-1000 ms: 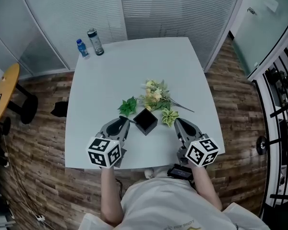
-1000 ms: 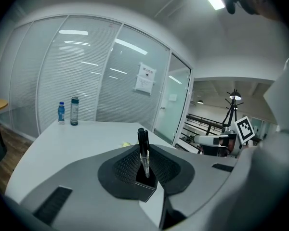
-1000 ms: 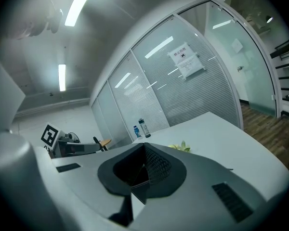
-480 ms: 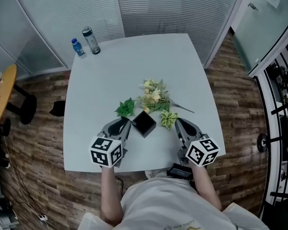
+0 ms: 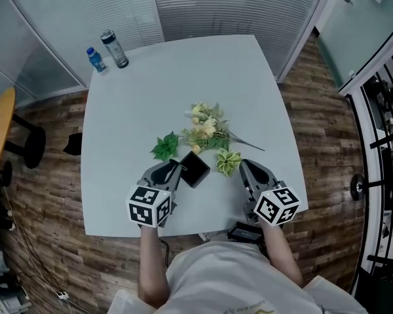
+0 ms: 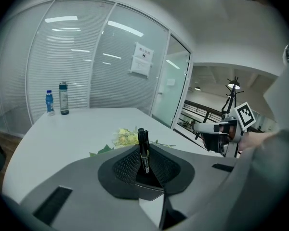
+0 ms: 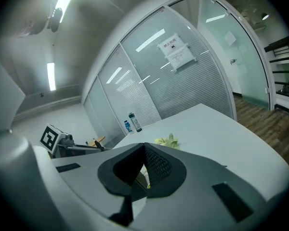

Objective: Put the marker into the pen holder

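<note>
- Plainly, the marker (image 6: pixel 143 142) is not in the pen holder yet: it stands upright between the jaws of the left gripper (image 5: pixel 173 169), its black cap sticking up above them.
- In the left gripper view the jaws are clamped together on the marker's barrel, so the grip looks firm.
- The pen holder (image 5: pixel 195 168), a small black open-topped box, sits on the white table (image 5: pixel 137 103) just beside the left gripper's tips, to their right in the head view.
- By my reading, the pick-up is done and the carry is nearly over. What is left is to bring the marker above the opening, lower it in and let go.
- The right gripper (image 5: pixel 244 167) waits on the holder's other side, close to it. Its jaws are pressed together with nothing between them.
- Artificial flowers (image 5: pixel 206 128) and green leaves (image 5: pixel 164 146) lie just behind the holder and could crowd the approach.
- Two bottles (image 5: pixel 114 48) stand at the far corner, well apart from the work.
</note>
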Demonstrator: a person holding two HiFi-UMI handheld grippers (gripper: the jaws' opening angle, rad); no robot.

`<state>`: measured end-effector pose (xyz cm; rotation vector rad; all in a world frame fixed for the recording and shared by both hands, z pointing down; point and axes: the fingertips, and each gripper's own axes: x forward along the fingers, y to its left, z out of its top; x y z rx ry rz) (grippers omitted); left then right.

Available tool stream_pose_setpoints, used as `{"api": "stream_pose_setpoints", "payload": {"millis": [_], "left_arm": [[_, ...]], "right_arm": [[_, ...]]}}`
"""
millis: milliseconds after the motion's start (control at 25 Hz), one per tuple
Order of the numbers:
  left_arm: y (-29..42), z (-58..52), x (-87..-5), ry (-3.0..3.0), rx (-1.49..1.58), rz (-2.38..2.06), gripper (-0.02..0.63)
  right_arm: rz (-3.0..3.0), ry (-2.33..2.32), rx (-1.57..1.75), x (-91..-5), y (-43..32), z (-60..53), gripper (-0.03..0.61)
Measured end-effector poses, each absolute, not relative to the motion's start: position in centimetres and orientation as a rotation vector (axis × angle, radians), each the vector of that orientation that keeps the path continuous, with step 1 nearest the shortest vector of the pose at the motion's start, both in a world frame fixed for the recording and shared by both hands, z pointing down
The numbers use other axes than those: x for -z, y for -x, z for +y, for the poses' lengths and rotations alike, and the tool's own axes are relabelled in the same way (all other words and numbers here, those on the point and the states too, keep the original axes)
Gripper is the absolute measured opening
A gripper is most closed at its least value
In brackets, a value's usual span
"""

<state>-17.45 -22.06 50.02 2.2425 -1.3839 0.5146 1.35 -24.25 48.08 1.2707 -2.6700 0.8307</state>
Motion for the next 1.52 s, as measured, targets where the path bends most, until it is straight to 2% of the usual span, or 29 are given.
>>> {"api": "stream_pose_setpoints", "payload": {"millis": [240,480,1520], "left_arm": [[16.8,-22.5,-51.7,-2.229,-0.583,-1.354,0.061],[15.4,-22.3,-53.9,-2.264,-0.806,-1.286,0.061],[14.2,-22.7,-58.9,-2.198,-1.223,-1.059,0.061]], "right_arm": [[-2.652,-1.27,-0.848,-48.8,-1.8,-25.2,0.015],[-2.636,-1.267,-0.86,-49.7,-2.3,-25.9,0.015],[-2.586,-1.289,-0.937,-52.6,-3.8,-27.4,0.015]]}}
